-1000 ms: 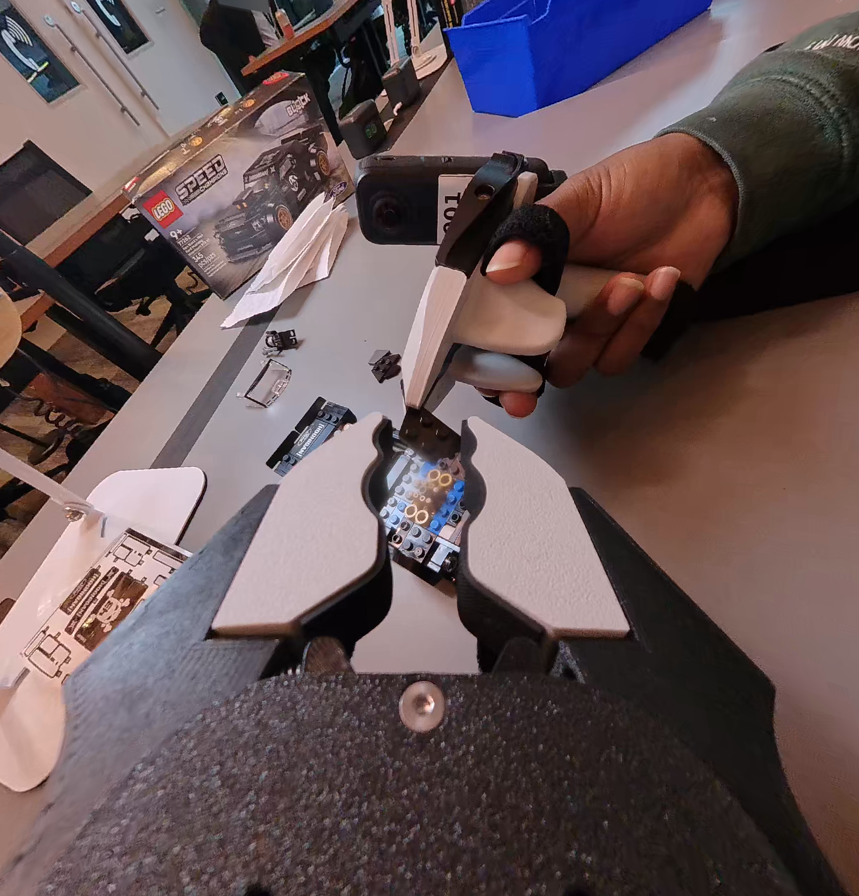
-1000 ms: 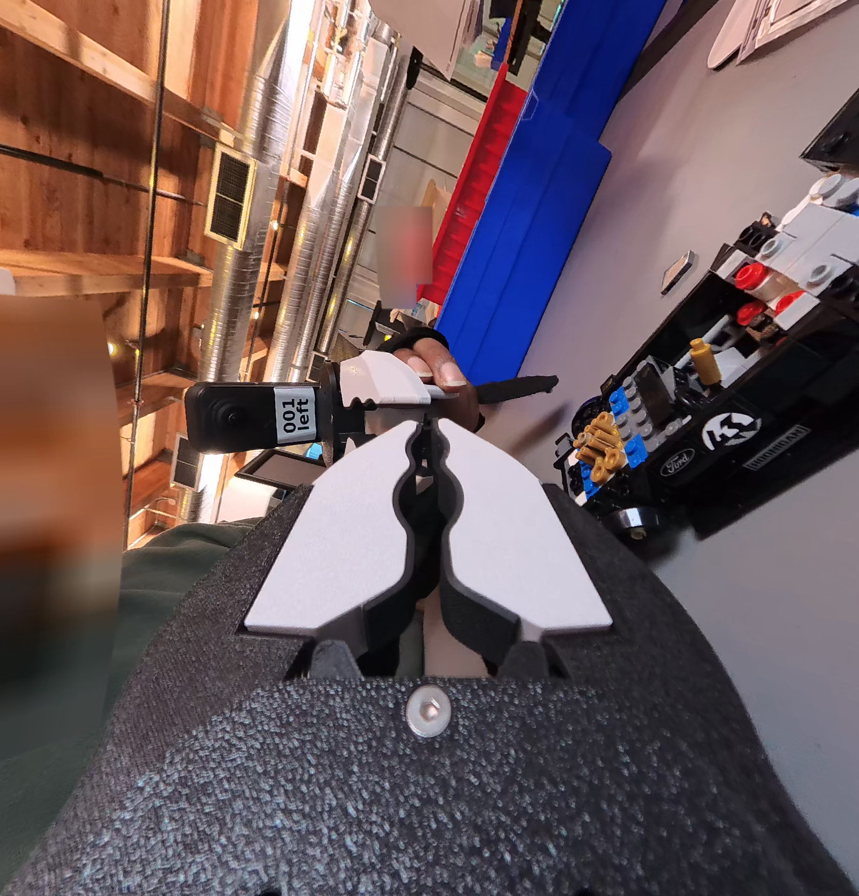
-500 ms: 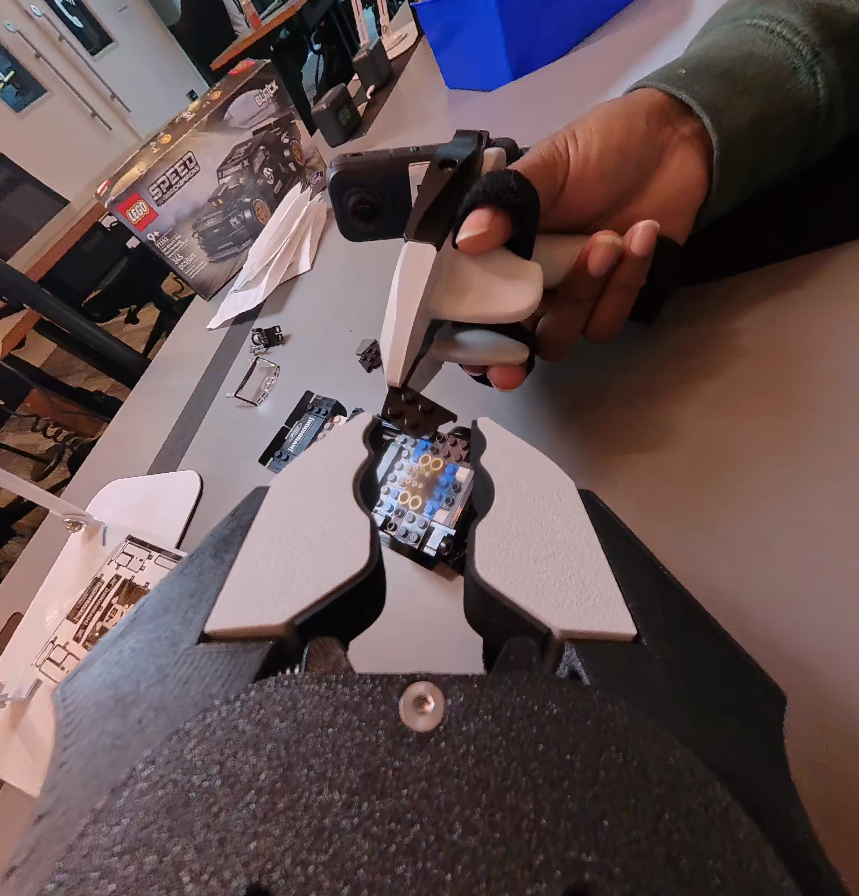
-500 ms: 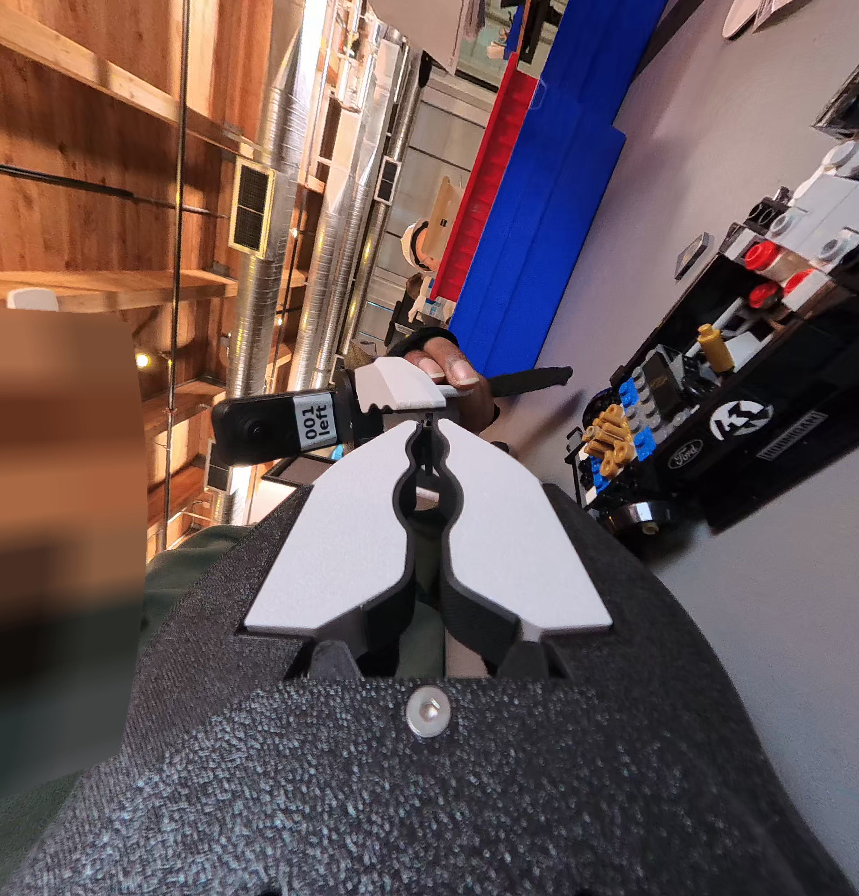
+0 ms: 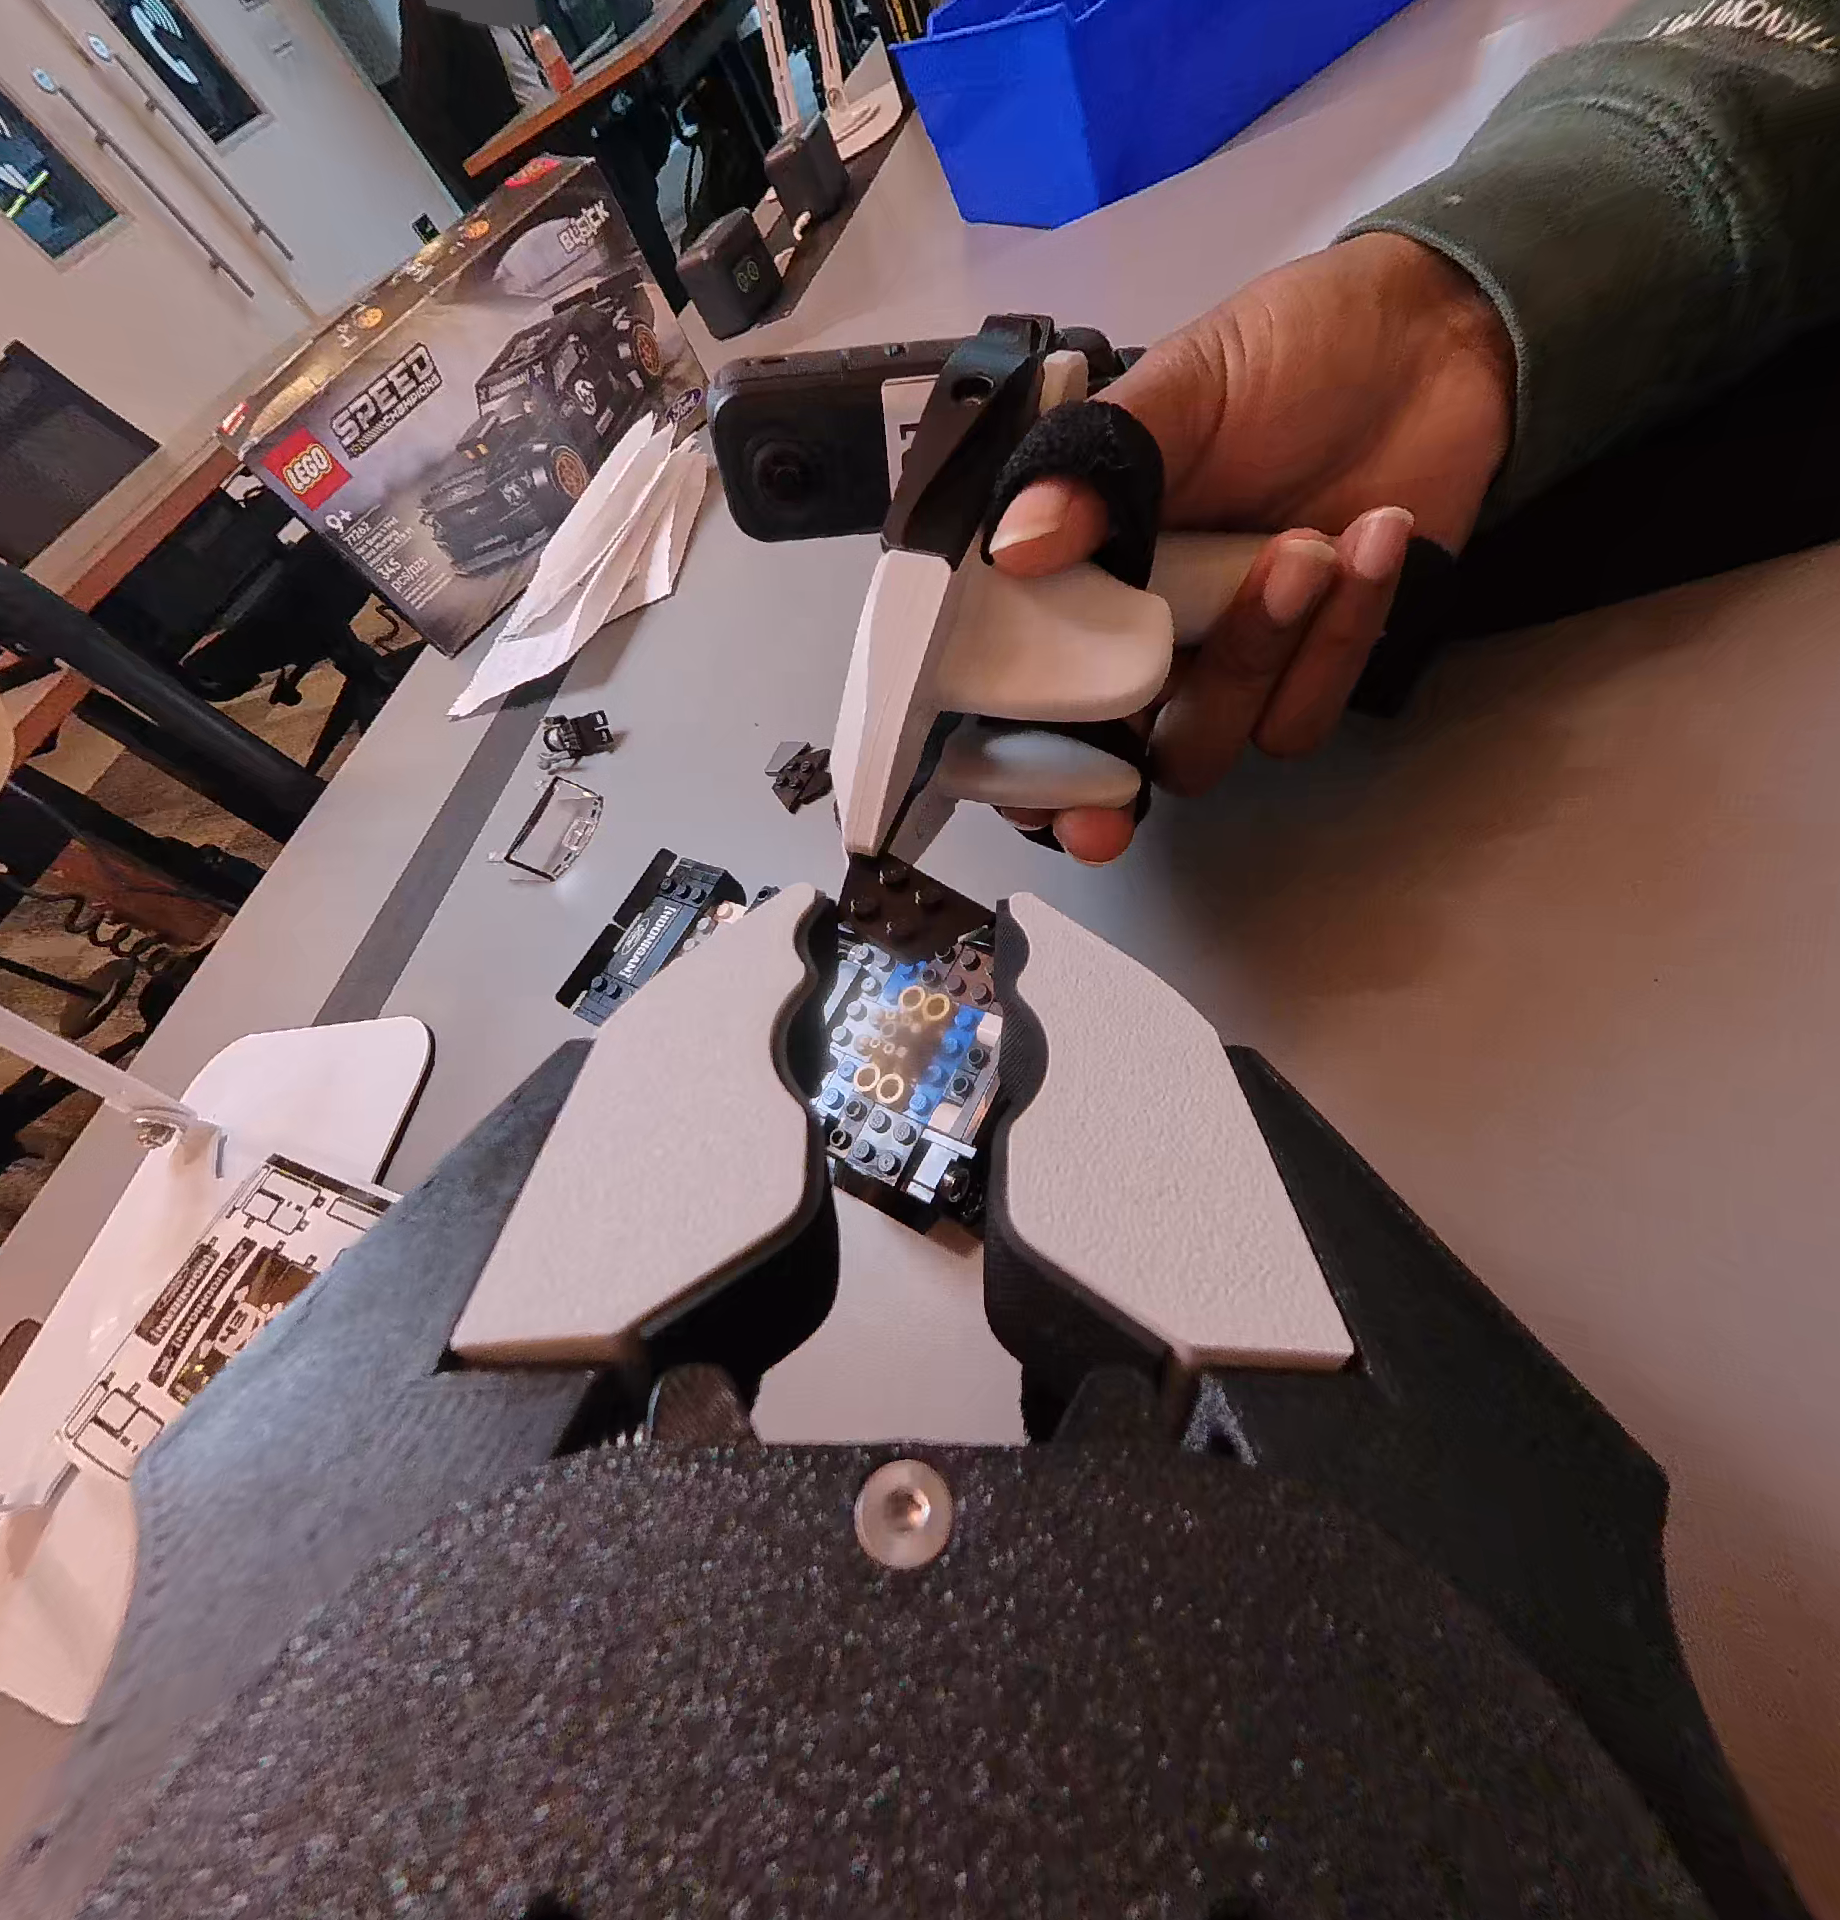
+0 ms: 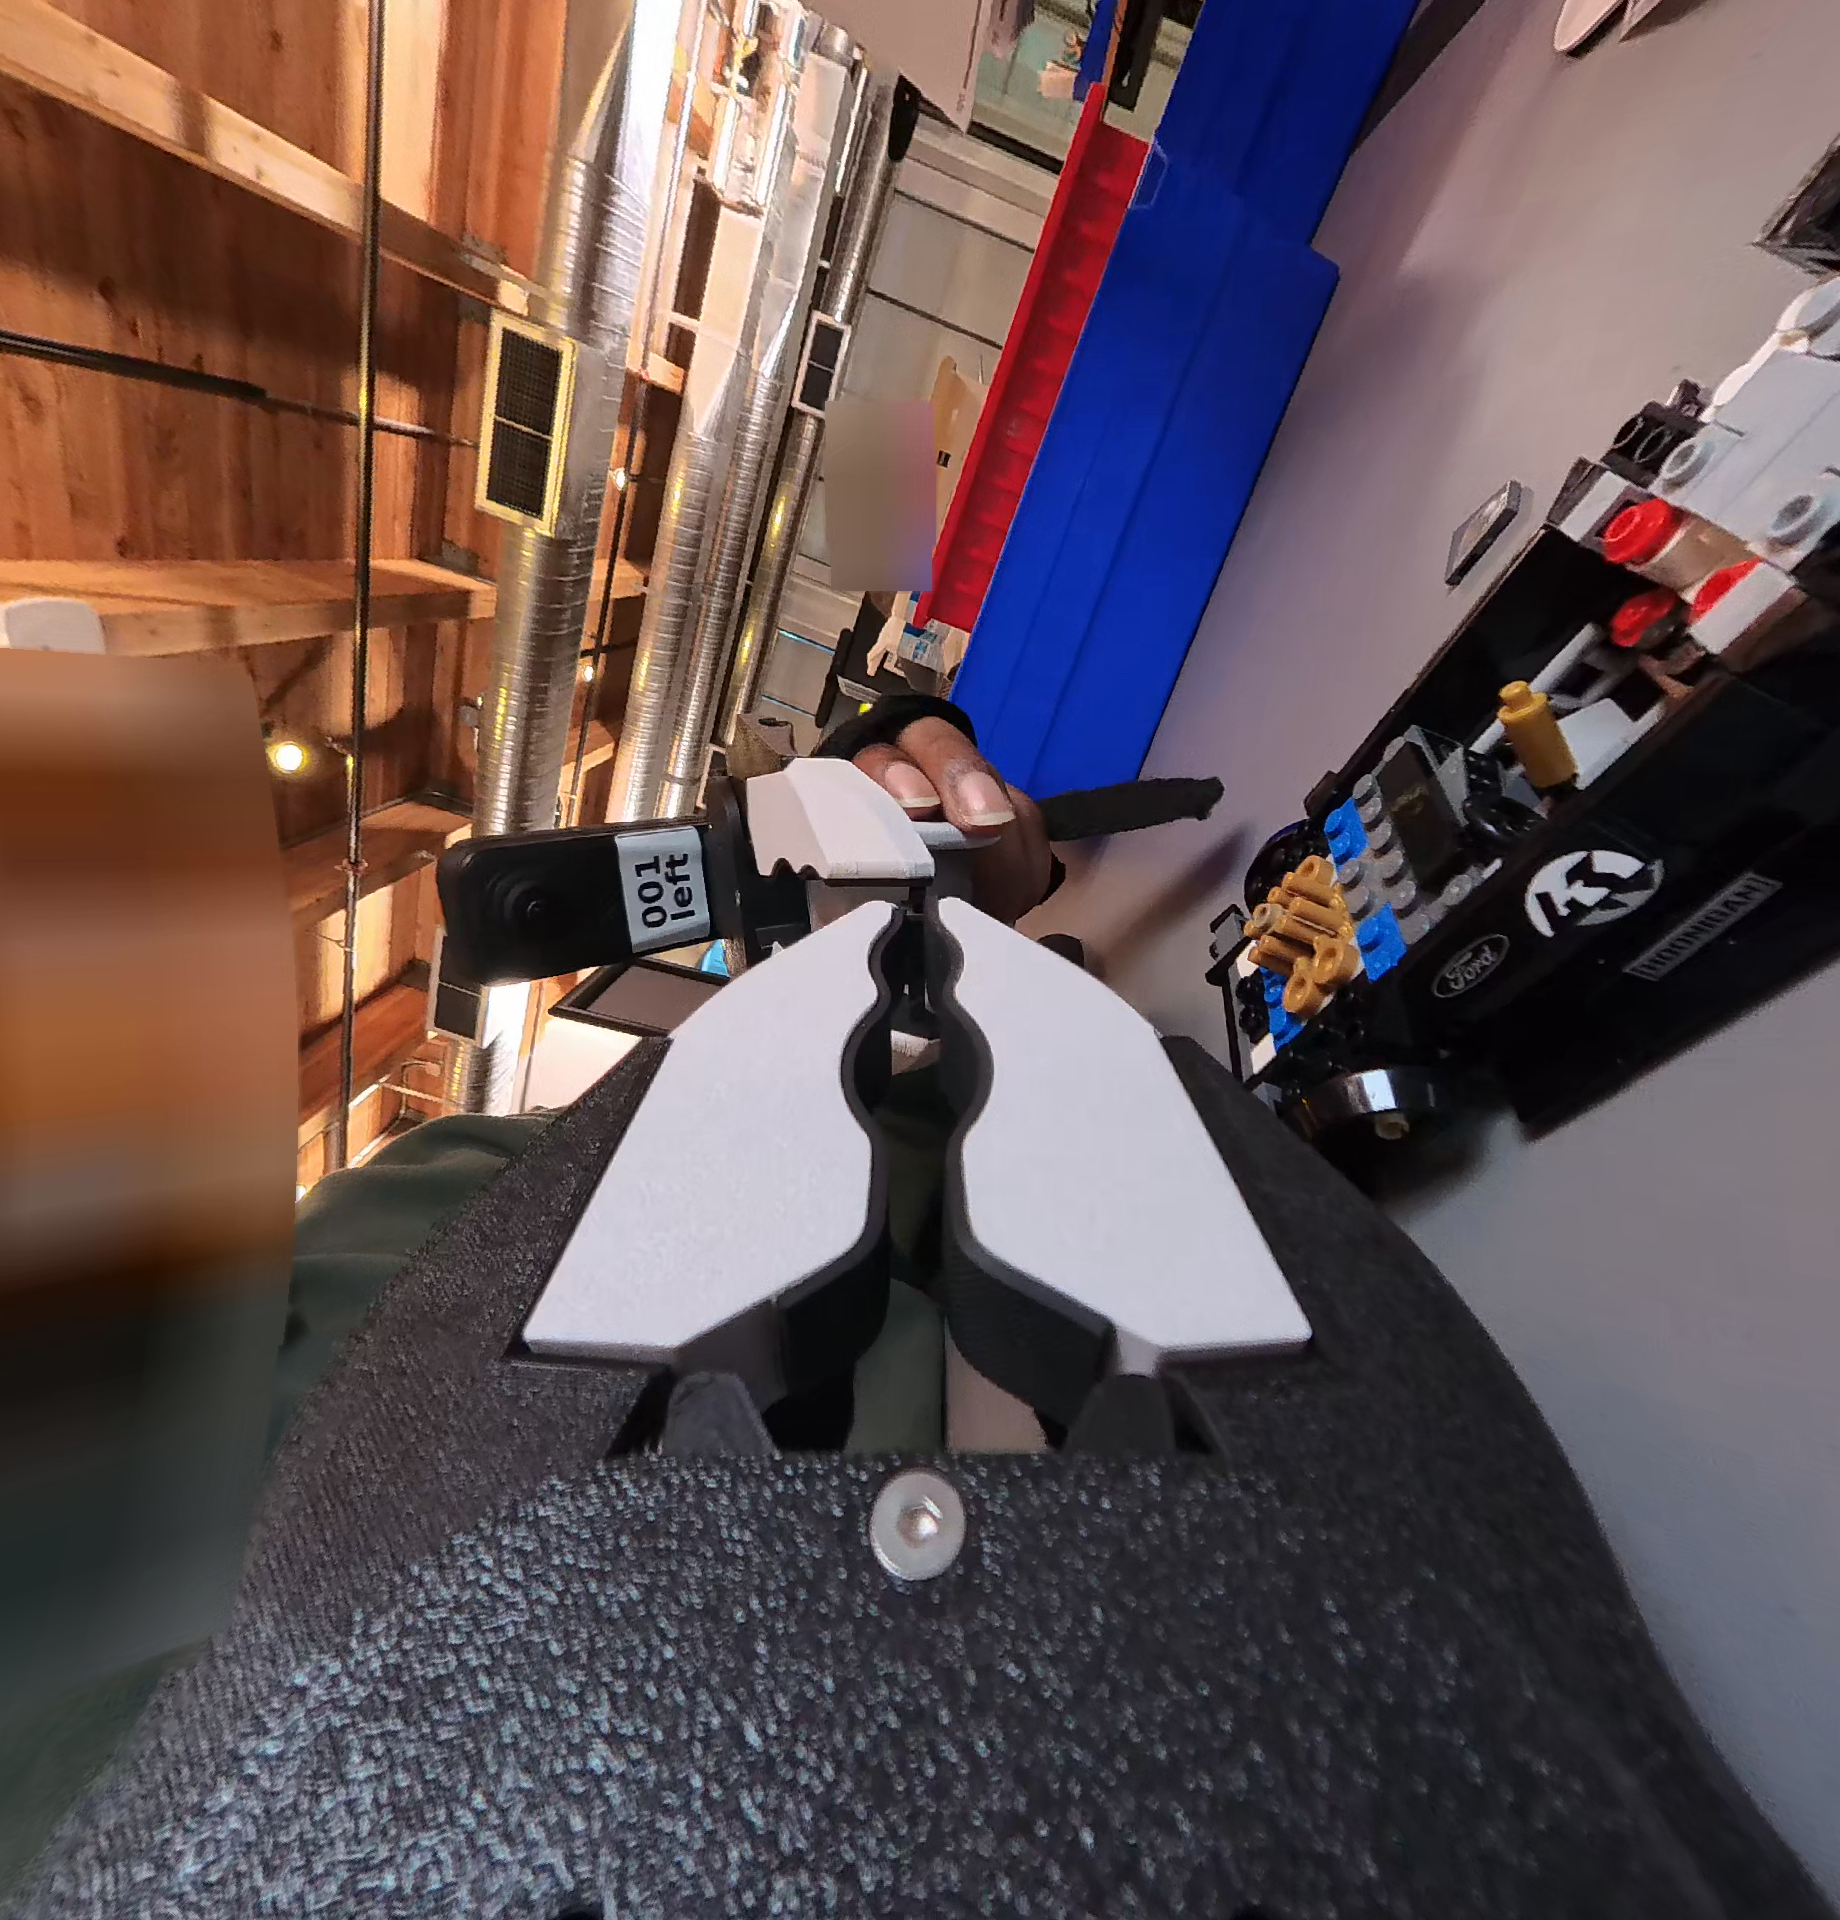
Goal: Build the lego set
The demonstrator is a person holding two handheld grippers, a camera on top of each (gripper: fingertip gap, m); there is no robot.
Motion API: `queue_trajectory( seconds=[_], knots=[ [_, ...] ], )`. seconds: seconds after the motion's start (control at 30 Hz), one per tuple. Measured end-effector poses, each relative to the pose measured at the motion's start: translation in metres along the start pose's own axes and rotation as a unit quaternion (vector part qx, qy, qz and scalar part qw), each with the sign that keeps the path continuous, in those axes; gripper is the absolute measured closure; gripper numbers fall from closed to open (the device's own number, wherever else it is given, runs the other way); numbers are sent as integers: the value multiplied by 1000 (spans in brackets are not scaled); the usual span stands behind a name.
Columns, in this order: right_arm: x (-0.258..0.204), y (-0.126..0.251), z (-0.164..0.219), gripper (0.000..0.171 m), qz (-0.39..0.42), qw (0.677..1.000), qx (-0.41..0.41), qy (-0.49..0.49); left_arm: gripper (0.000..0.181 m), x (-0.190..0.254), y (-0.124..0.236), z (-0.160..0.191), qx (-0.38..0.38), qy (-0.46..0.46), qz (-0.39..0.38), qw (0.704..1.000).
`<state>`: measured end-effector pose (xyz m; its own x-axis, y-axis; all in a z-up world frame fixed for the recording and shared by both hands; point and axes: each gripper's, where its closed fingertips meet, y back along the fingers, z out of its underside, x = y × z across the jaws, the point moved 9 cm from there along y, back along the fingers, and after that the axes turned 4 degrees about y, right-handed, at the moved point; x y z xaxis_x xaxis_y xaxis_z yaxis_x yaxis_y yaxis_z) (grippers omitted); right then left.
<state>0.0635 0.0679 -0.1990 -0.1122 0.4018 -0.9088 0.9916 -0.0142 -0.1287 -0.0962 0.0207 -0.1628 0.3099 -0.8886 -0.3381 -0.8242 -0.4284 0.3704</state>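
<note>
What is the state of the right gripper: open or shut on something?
Shut on the black plate. In the left wrist view the right gripper pinches its edge over the car model.

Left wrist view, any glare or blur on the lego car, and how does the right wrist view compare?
Left wrist view: bright glare on the lego car studs between the open left gripper fingers. Right wrist view: car sharp, no glare; mosaic patches at left; picture tilted sideways.
</note>
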Motion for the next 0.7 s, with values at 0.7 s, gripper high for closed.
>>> queue_trajectory(
  seconds=[0.7],
  knots=[
    [-15, 7, -11, 159, 145, 960, -38, 235, 153, -23, -12, 48, -101, 162, 32, 981]
  ],
)
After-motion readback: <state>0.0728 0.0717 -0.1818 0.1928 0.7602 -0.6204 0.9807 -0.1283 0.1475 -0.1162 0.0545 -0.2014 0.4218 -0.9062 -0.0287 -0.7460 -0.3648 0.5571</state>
